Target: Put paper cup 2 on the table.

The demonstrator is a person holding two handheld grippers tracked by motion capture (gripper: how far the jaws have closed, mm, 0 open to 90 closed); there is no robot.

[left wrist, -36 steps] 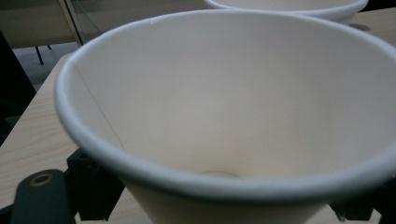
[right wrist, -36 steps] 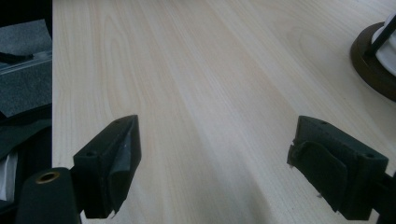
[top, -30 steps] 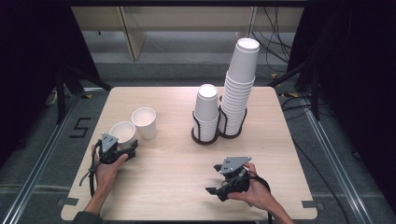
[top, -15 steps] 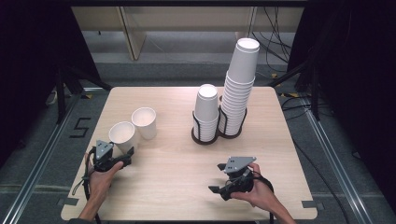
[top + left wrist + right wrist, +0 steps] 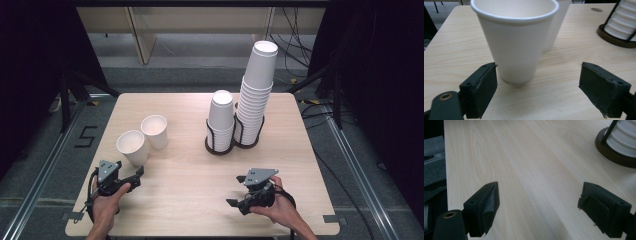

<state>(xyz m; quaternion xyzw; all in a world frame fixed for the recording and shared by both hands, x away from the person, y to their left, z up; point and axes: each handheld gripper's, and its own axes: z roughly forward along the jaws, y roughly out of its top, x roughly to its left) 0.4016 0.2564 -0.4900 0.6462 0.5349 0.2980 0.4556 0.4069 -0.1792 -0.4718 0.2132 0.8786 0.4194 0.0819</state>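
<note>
The left gripper point(image 5: 135, 176) sits at the near left of the table point(image 5: 180, 170), jaws spread wide and holding nothing. Just beyond its tips, in the left gripper view, stands an upright paper cup point(image 5: 515, 40), free of both pads point(image 5: 484, 87). On the high view this near cup point(image 5: 132, 148) has a second cup point(image 5: 155, 131) close behind it, to the right and farther off; whether the two touch cannot be told.

The right gripper point(image 5: 240, 200) rests at the near right, jaws equally wide and empty, pointing left over bare wood.

Two stacks of cups, a short stack point(image 5: 221, 119) and a tall stack point(image 5: 256, 95), stand in a dark holder point(image 5: 220, 147) at the far centre-right.

Risks noted:
- The cup is light and empty; a pad striking its wall before both pads close would likely tip or slide it.
- A hard squeeze may crush the thin wall.
- A push forward could drive it into the second cup.
- The tall stack leans; a jolt to the table might topple it.
</note>
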